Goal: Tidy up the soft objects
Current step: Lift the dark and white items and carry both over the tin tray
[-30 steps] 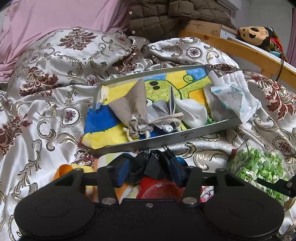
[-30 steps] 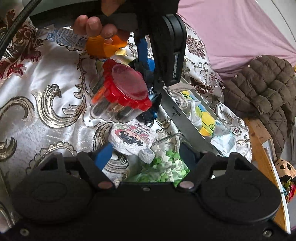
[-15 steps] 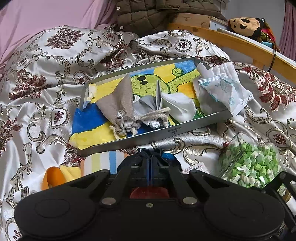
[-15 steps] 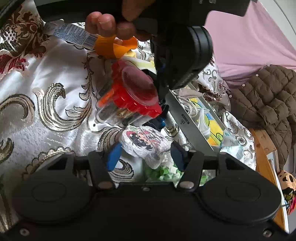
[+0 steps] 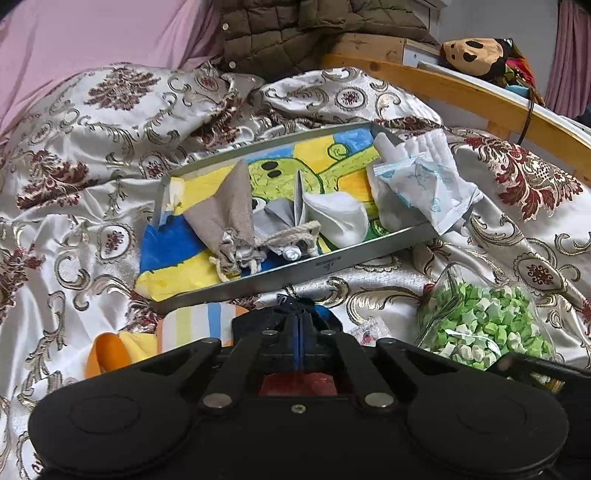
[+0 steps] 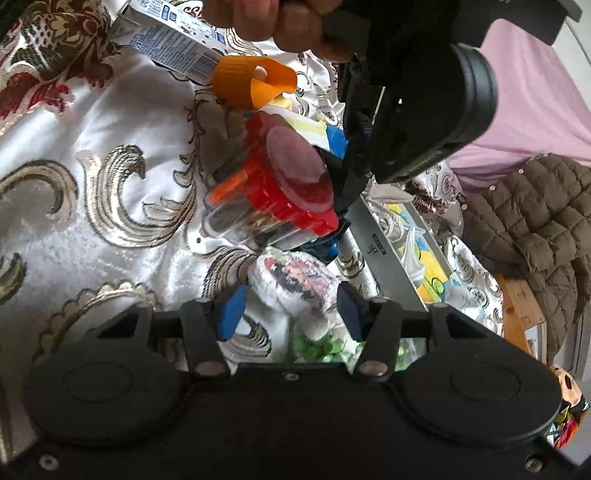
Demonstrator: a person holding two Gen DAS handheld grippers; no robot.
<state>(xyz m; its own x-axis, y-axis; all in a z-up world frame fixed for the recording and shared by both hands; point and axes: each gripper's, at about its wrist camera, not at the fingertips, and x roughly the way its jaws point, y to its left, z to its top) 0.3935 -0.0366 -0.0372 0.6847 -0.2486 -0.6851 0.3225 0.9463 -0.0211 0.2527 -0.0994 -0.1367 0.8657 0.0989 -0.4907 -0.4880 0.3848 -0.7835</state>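
A metal tray [image 5: 325,264] with a yellow, blue and green picture lies on the bedspread. In it are a beige drawstring pouch [image 5: 231,218], grey and white cloths [image 5: 332,216] and white tissue packs [image 5: 421,184]. My left gripper [image 5: 299,325] is shut on a dark blue cloth [image 5: 295,304] just in front of the tray; the right wrist view shows it [image 6: 351,199] beside a red-lidded jar [image 6: 291,184]. My right gripper [image 6: 290,306] is open around a small white printed towel roll [image 6: 291,280], not touching it.
A clear bag of green paper stars [image 5: 480,325] lies at right. A striped cloth [image 5: 192,321] and an orange cup [image 6: 255,83] lie at left, with a printed packet [image 6: 173,37] beyond. A wooden bed rail [image 5: 461,92] and a brown jacket [image 5: 295,26] are behind.
My left gripper closed on the dark blue cloth and rose slightly. My right gripper moved forward from the star bag until its fingers came around the printed towel roll.
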